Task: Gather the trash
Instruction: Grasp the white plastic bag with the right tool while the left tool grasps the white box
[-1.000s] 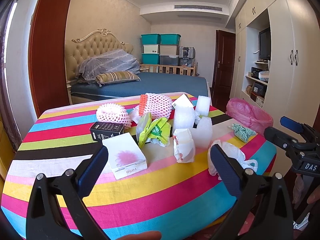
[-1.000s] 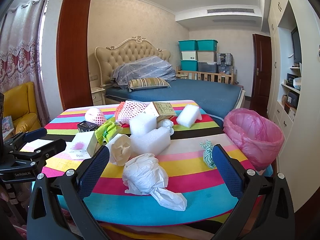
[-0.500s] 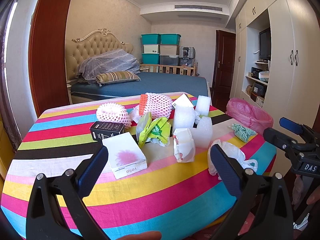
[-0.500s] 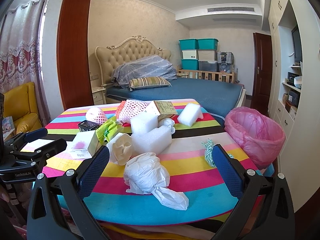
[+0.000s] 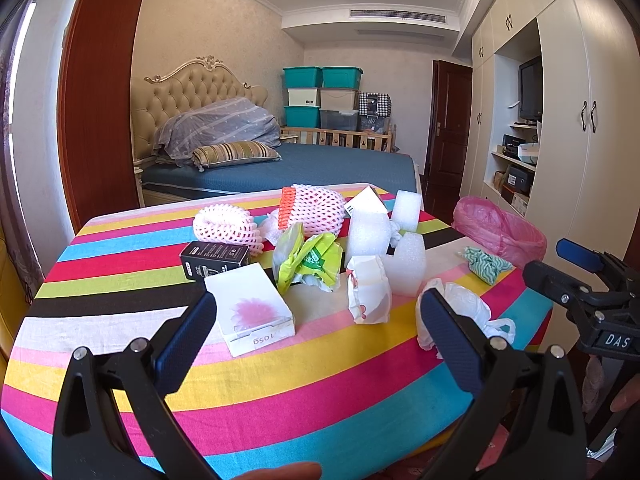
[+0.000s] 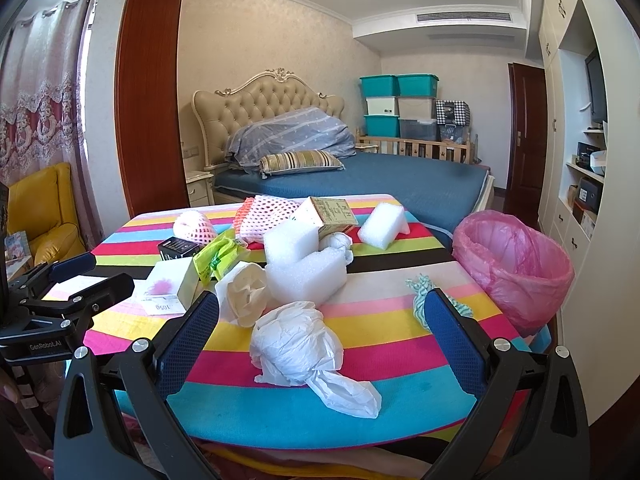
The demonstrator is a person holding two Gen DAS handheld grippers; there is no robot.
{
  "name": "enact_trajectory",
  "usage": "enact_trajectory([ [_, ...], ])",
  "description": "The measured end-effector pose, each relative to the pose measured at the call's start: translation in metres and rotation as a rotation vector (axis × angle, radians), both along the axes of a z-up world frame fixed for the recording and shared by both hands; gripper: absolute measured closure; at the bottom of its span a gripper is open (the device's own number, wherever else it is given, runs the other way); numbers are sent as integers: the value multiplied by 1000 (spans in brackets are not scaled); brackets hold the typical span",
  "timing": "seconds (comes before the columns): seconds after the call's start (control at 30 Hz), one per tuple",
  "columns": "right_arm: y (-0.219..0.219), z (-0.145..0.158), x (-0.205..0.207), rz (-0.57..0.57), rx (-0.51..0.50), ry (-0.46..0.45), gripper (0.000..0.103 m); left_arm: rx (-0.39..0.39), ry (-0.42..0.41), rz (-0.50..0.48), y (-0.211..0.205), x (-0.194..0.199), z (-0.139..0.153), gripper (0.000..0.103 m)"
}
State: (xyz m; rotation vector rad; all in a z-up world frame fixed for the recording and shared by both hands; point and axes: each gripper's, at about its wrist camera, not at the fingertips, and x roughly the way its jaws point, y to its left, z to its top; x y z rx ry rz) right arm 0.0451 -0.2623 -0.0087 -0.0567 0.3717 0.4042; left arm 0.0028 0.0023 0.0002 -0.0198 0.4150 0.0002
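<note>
Both grippers, left gripper (image 5: 316,336) and right gripper (image 6: 322,330), spread wide, empty, above striped bench (image 5: 120,280); crumpled white bag (image 6: 298,346) between right fingers, pink-lined bin (image 6: 516,264) beside.

Both tongs, left (image 5: 316,332) and right (image 6: 322,330), hang level, spread wide, holding nothing.

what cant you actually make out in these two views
- Inside of the pink bin: in the right wrist view its near wall hides the bottom, so its contents cannot be told.
- Small print on the black box: too small in the left wrist view.
- Crumpled white bag: partly behind the left gripper finger.
- Striped rag: partly behind the right gripper finger.
</note>
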Motion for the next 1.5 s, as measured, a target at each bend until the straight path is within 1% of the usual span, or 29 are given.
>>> enact_trajectory([
  [0.13,2,-5,3,4,-9,21,7,-9,10,4,5,0,-3,4],
  [0.23,6,-11,6,11,-30,34,7,-22,17,37,13,2,-8,4],
  [0.33,12,-19,14,20,-64,46,7,-24,56,66,24,11,-13,5],
  [0.4,16,-26,20,29,-80,66,7,-23,52,79,32,15,-16,5],
  [0.43,17,-29,22,34,-84,73,7,-31,64,89,37,17,-19,5],
  [0.47,19,-32,25,39,-88,81,7,-58,66,97,43,20,-22,5],
  [0.5,21,-35,28,42,-95,87,7,-65,55,104,48,21,-24,5],
  [0.53,24,-39,32,47,-107,95,7,-84,80,103,54,24,-29,5],
  [0.57,27,-41,35,50,-116,102,7,-120,113,95,57,27,-33,5],
  [0.63,32,-48,43,58,-136,118,7,-169,151,98,66,32,-40,5],
  [0.67,35,-52,48,61,-146,131,7,-158,184,105,68,32,-43,5],
  [0.7,37,-55,50,64,-151,140,7,-172,196,107,70,33,-46,5],
  [0.77,38,-62,56,74,-152,162,7,-172,227,120,72,36,-51,5],
  [0.87,40,-72,61,81,-168,181,7,-198,223,134,73,45,-54,5],
  [0.9,40,-74,62,80,-172,184,7,-183,223,146,72,50,-54,5],
  [1.0,36,-77,65,80,-155,194,7,-172,220,161,69,65,-54,5],
  [1.1,33,-77,67,79,-147,194,9,-182,250,164,70,85,-56,5],
  [1.23,31,-79,68,88,-139,198,14,-182,300,175,71,105,-62,5],
  [1.3,31,-79,67,100,-140,193,19,-182,312,182,71,111,-65,5],
  [1.33,32,-79,66,107,-144,185,26,-174,316,191,70,111,-66,7],
  [1.37,33,-79,65,113,-149,176,32,-172,320,188,69,112,-67,17],
  [1.4,34,-79,63,120,-154,170,36,-174,332,174,68,113,-69,25],
  [1.43,35,-79,62,134,-157,163,44,-180,343,154,67,113,-71,25],
  [1.47,37,-79,60,144,-160,155,49,-183,337,154,67,112,-71,26],
  [1.5,37,-78,58,149,-163,144,52,-182,334,157,66,109,-71,27],
])
